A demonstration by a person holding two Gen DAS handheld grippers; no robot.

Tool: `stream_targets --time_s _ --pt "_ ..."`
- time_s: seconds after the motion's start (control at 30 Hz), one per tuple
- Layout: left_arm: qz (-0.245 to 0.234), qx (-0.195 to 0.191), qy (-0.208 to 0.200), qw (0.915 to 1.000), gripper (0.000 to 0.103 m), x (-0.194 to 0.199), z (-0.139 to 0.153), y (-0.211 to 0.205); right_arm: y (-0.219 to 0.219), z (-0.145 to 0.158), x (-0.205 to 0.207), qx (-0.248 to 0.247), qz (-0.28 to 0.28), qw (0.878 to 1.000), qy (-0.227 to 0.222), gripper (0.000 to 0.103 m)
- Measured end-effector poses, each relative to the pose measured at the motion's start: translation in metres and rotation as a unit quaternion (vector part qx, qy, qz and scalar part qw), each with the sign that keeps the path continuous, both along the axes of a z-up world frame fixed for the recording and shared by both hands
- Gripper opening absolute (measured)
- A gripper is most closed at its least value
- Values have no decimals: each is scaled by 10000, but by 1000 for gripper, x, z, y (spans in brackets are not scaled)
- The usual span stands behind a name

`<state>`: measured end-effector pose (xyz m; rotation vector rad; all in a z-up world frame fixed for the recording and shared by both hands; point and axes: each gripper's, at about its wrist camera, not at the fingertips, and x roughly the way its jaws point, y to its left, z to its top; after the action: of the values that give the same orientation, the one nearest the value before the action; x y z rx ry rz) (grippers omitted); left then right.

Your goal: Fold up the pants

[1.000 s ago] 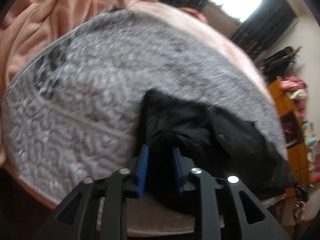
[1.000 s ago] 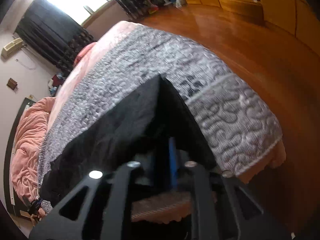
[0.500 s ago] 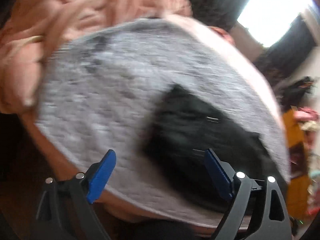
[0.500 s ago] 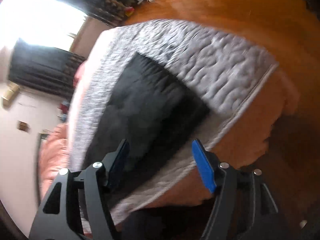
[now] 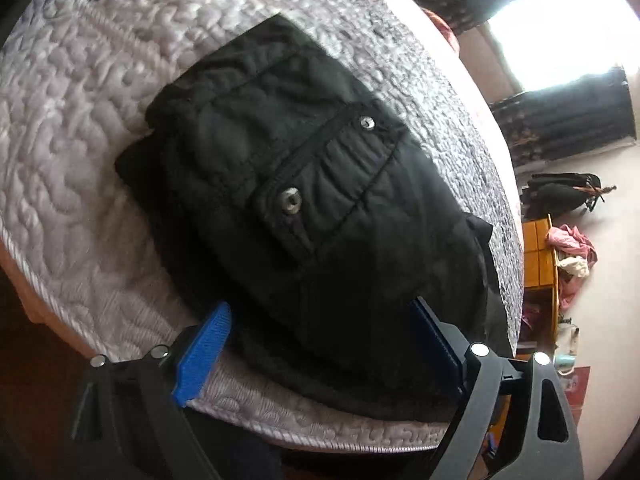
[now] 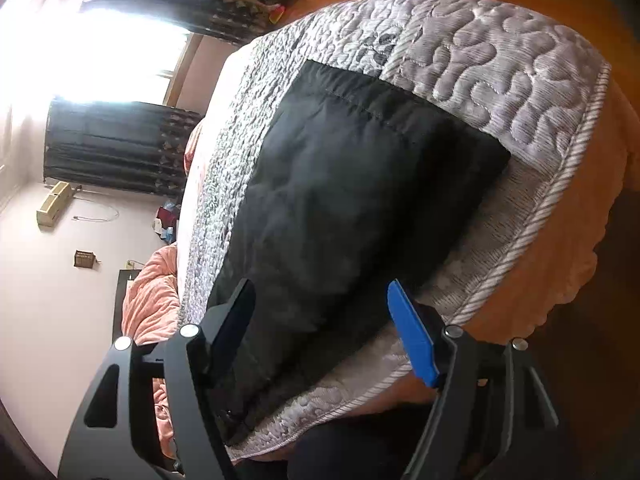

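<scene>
The black pants [image 5: 304,184] lie folded in a flat block on the grey quilted bedspread [image 5: 80,140], pocket flap with two metal snaps facing up. My left gripper [image 5: 320,306] hovers at their near edge with its jaws wide and closing; the cloth lies between the blue pads [image 5: 204,344], which do not press on it. In the right wrist view the pants [image 6: 352,200] show a smooth panel near the corner of the bedspread [image 6: 500,64]. My right gripper [image 6: 320,285] stands open over their near end, holding nothing.
A peach blanket [image 6: 148,304] is bunched at the far end of the bed. Wooden floor [image 6: 580,0] surrounds the bed's corner. Dark curtains [image 5: 560,120] flank a bright window, and an orange shelf unit [image 5: 540,248] holds heaped clothes.
Both grippers were shut on the black cloth a second ago and have let go and opened. The pants now lie flat on the bed, and both grippers have sunk closer to them.
</scene>
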<state>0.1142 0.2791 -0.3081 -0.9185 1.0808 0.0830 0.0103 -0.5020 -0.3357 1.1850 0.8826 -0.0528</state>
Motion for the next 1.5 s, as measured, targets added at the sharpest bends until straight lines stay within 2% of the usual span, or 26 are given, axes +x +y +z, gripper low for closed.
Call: stream_targets --time_s 0.03,0.07,0.13,0.3,0.43,0.5,0.53,0.6,0.63,0.8,0.87,1.03,1.23,1.37,1.5 --pt "-52 15 20 10000 74 3 0 -2 -3 0 0 -11 -74 10000 1 70" --pt "-91 110 78 9999 69 5 1 -4 -6 1 -2 -4 -183 9998 -7 70" --pt "-193 319 143 9992 53 12 3 -9 -17 2 -7 22 -367 9993 -49 70" --pt "-85 479 310 9983 30 17 -5 -9 -28 -2 -5 140 -566 9982 -118 70" --pt "8 562 306 9980 13 10 -11 -5 -18 -15 8 118 -426 9989 150 70" --pt "41 571 274 9980 9 7 -9 -2 -15 -23 15 78 -432 9987 273 69" --pt "51 567 268 9980 7 5 -8 0 -15 -25 19 55 -456 9985 297 63" --pt "76 577 242 9980 4 1 -2 2 -16 -28 25 -25 -448 9985 319 19" --pt "64 595 220 9980 3 1 2 3 -16 -27 27 -113 -452 9983 351 3" --pt "64 350 125 9993 2 -12 15 8 -12 5 24 -529 -346 9980 64 2" --pt "-31 358 155 9992 2 -20 14 7 -14 10 17 -542 -382 9978 54 2" --pt "-62 283 317 9991 2 -31 -4 9 -20 -19 -1 -497 -439 9968 453 2" --pt "-228 430 272 9984 2 -21 6 6 -18 -12 11 -710 -327 9963 370 2" --pt "-213 376 349 9985 2 -26 -6 6 -23 -35 14 -634 -434 9952 606 2" --pt "-209 374 245 9988 2 -32 -2 10 -20 -31 10 -643 -429 9956 538 3"
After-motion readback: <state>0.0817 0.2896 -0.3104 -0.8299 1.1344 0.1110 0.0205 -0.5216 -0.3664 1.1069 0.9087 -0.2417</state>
